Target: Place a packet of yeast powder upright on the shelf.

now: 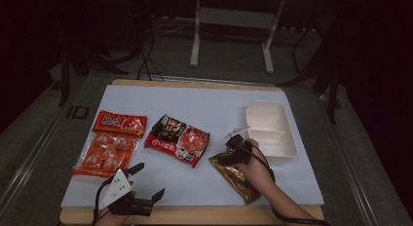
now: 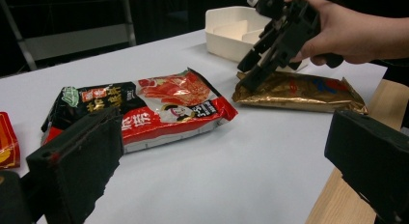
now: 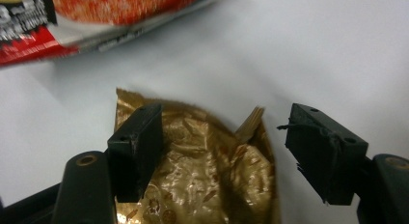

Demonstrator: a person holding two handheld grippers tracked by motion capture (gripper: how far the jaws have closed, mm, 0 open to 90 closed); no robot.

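A crinkled gold snack packet (image 1: 237,178) (image 2: 299,91) lies flat near the table's front right. My right gripper (image 1: 223,157) (image 2: 248,72) points down at its far end. In the right gripper view the right gripper (image 3: 222,132) has its jaws apart: one jaw stands over the gold packet (image 3: 202,175), the other beside its edge over the bare table, and neither presses on it. My left gripper (image 1: 150,179) (image 2: 222,151) stays at the front left edge, open, with nothing between its jaws.
A red and black noodle packet (image 1: 178,138) (image 2: 144,110) lies mid-table. Two orange snack packets (image 1: 119,122) (image 1: 104,155) lie at the left. A white divided tray (image 1: 292,148) (image 2: 226,35) stands at the right, just beyond the right hand.
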